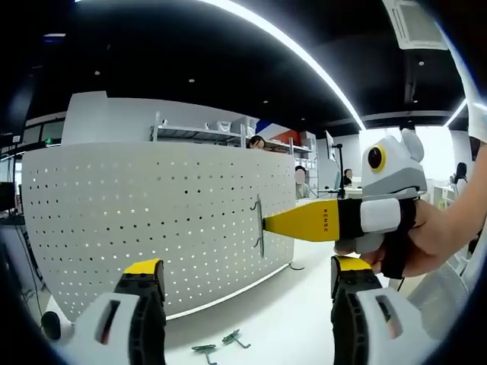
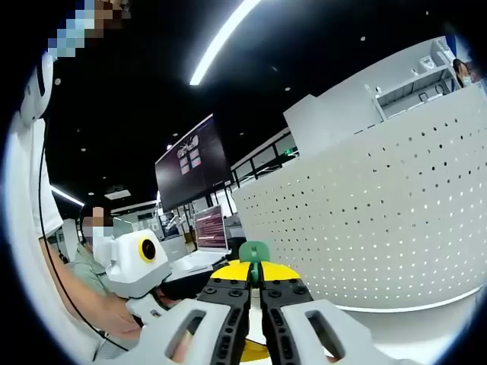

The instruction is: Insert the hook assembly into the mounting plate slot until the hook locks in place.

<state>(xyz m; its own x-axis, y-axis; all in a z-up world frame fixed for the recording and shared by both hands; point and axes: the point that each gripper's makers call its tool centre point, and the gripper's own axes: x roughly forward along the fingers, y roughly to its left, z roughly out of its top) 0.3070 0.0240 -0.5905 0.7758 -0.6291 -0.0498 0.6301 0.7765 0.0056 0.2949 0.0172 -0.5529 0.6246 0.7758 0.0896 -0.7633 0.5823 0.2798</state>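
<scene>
Here the white perforated mounting plate (image 1: 152, 220) stands upright on the white bench (image 1: 297, 319), largest thing in the left gripper view. The right claw (image 1: 268, 223), reaching in from the right, has its yellow tips pressed together, pinching the metal hook assembly (image 1: 259, 224) against the plate's face near its right edge; the hook's long axis runs upright, the claw's lies crosswise, pointing straight into the plate. The right hand is thus the one at the work. The left claw (image 1: 247, 304) is spread and holds nothing, back from the plate. Spare hooks (image 1: 221, 346) lie loose on the bench, nearest the left claw
</scene>
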